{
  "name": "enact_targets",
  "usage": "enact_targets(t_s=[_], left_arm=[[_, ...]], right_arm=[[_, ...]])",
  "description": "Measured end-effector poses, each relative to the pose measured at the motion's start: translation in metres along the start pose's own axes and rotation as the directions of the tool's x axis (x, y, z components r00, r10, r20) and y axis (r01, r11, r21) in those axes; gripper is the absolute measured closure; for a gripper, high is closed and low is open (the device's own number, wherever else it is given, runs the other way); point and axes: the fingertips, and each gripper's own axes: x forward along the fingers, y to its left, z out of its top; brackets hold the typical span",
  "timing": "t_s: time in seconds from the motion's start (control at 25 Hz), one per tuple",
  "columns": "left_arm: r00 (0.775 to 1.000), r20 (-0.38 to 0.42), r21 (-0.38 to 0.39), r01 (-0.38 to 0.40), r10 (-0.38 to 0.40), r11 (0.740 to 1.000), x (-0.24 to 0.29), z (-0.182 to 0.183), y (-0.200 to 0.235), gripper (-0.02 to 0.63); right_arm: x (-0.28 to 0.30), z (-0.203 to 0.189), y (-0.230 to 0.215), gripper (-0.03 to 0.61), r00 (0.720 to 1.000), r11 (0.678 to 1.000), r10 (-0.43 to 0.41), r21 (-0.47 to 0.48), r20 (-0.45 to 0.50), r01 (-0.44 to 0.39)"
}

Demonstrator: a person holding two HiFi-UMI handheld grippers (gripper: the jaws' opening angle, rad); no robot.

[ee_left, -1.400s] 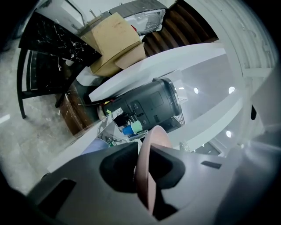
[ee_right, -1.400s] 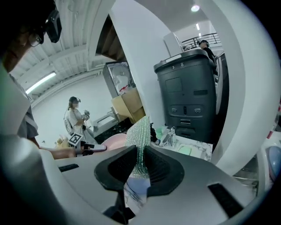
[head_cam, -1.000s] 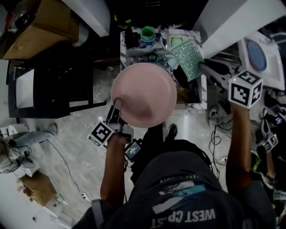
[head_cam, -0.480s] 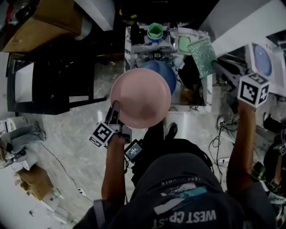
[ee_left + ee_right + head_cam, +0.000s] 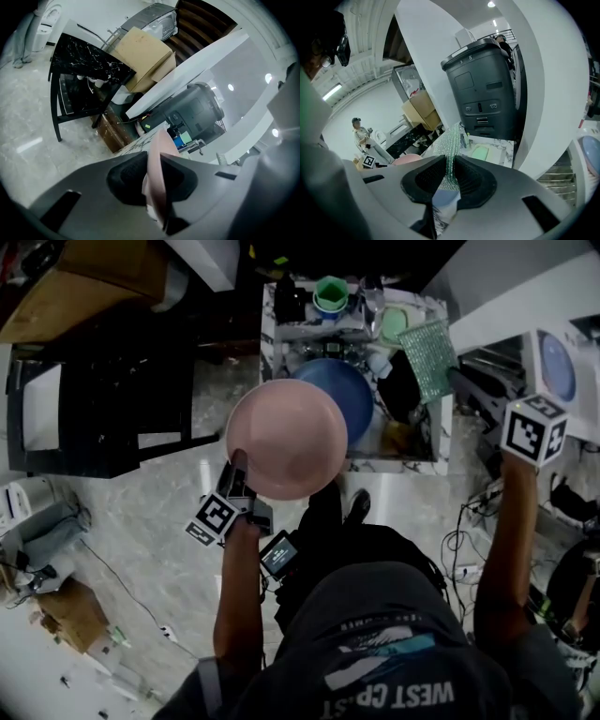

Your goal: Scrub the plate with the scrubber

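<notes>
The pink plate (image 5: 286,439), at frame centre, is clamped by its rim in the left gripper's (image 5: 238,470) narrowly parted jaws. The green scrubber (image 5: 428,357), pinched in the right gripper's (image 5: 452,379) jaws, is now drawn farther to the upper right, clear of the plate; scrubbing is judged interrupted.

Lots of clutter around here. A blue dish (image 5: 354,399) is lying in the marble-patterned table (image 5: 398,465), with a green cup (image 5: 330,293) standing at the far edge and a pale green tray (image 5: 394,324) lying near it. A black table (image 5: 103,418) is standing off to the left on the pale floor (image 5: 141,531), with a cardboard box (image 5: 84,277) sitting beyond it. A dark grey bin (image 5: 485,89) is standing behind the marble table, and a person (image 5: 360,133) is standing way back.
</notes>
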Motion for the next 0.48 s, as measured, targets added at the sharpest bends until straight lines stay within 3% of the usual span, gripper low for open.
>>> enact_targets(t_s=[0.48], left_arm=[[1.000, -0.005, -0.051, -0.018, 0.018, 0.999, 0.015, -0.007, 0.026, 0.584]], right_arm=[[0.014, -0.011, -0.016, 0.489, 0.998, 0.999, -0.040, 0.018, -0.038, 0.041]])
